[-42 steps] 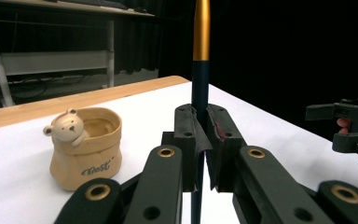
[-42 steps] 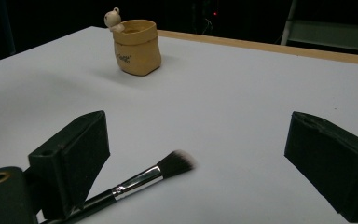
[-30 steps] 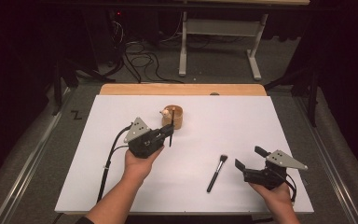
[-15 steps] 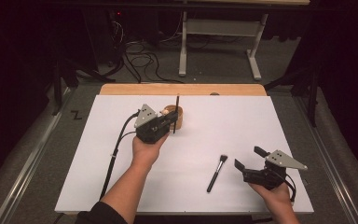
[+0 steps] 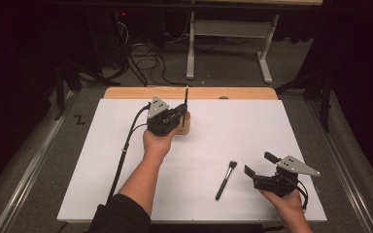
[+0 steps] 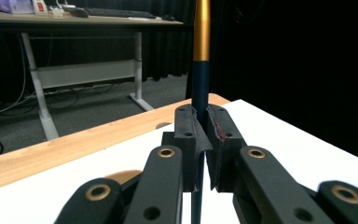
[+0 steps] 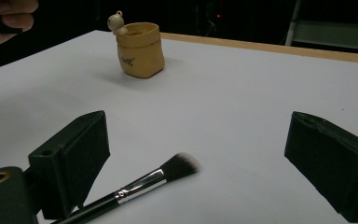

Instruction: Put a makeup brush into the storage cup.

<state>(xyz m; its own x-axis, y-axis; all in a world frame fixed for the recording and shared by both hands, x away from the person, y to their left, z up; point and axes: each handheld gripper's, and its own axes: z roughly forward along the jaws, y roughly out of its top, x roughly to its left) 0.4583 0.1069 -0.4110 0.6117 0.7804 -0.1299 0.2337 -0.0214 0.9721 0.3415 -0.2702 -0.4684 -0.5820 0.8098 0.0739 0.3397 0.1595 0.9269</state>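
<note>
Gripping a dark brush handle (image 6: 200, 84) upright between closed fingers, the left gripper (image 5: 177, 118) hovers over the yellow pot (image 7: 140, 49) near the tabletop's (image 5: 252, 126) far edge. The right gripper (image 5: 256, 165) rests wide open, empty, beside the makeup brush (image 5: 226, 179).

Lab or studio: black curtains (image 5: 359, 43), floor cables (image 5: 150, 63), desk (image 6: 74, 21) with keyboard (image 6: 116, 12).

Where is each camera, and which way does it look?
High view: above the table, looking forward and down; both forearms and grippers show.
Left gripper view: looks along its fingers, shut on an upright brush handle.
Right gripper view: open fingers, facing the makeup brush and yellow pot.
Shared: high and right views both show that makeup brush.
</note>
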